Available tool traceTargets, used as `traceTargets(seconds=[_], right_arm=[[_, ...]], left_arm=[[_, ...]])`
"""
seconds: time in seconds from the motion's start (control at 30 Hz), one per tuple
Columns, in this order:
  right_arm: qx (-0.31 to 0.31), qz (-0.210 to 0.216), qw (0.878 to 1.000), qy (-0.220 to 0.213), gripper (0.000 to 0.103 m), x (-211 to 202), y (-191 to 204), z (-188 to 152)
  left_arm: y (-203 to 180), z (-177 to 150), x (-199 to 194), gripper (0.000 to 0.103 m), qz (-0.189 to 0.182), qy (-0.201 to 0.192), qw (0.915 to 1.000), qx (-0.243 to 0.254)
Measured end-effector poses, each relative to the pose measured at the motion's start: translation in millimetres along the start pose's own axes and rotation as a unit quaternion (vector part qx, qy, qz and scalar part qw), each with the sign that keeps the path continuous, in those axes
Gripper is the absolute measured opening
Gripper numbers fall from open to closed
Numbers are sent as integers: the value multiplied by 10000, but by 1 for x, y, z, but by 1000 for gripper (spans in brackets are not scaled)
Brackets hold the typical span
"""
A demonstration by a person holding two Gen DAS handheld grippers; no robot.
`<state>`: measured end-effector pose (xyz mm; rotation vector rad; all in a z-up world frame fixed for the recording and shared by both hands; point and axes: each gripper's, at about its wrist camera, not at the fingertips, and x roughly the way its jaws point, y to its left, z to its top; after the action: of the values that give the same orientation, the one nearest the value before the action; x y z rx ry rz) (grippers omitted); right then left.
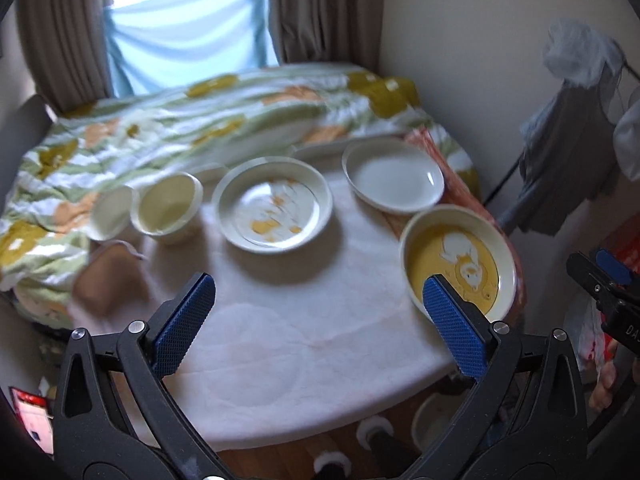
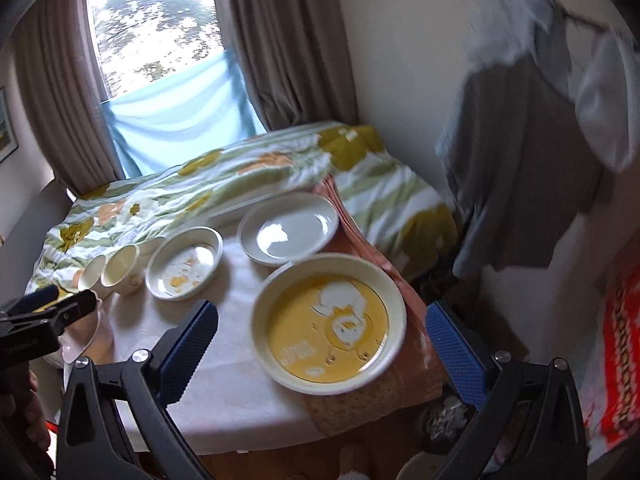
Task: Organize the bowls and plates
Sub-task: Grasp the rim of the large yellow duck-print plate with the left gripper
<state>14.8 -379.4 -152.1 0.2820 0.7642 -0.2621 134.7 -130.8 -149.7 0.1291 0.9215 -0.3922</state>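
On a round white table (image 1: 304, 340) stand a yellow-centred plate (image 1: 456, 260) at the right edge, a plain white plate (image 1: 394, 176) behind it, a cream plate with orange marks (image 1: 272, 204) in the middle, and two cream bowls (image 1: 168, 206) at the left. My left gripper (image 1: 320, 300) is open and empty above the table's front. My right gripper (image 2: 322, 332) is open and empty, its fingers either side of the yellow plate (image 2: 328, 328) and above it. The white plate (image 2: 288, 228), marked plate (image 2: 184, 262) and bowls (image 2: 118, 270) lie beyond.
A floral quilt (image 1: 160, 128) covers the bed behind the table. A pink cloth (image 2: 360, 396) hangs off the table's right side. Clothes (image 2: 520, 152) hang on a rack at the right. A brown pad (image 1: 108, 280) lies at the table's left. The window is behind.
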Motion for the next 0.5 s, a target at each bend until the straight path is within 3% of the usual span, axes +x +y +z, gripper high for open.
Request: traceTargets(seconds=[0.07,0.2,0.27,0.37,0.5], right_arm=[[188,136,9995,217,102,22,-23,-7],[382,376,9960,711,82,66,-60,-17],[473,463,9925,1023,76,85,-73,-20],[717,837,9842,1383,60,114,-93,-25],[770,1095,9763,1699,42,142,-106,-27]], left_arm=[[-16,-1,35,103,-125,249,9996,27],[-46,-3,95,101,-440,755,9961,159],[-58,-6,116,93,-517,987,9933,306],[-73,-8,146,80,-668,1306,9886,331],[-80,-9,173,72,-712,1604,9840,314]])
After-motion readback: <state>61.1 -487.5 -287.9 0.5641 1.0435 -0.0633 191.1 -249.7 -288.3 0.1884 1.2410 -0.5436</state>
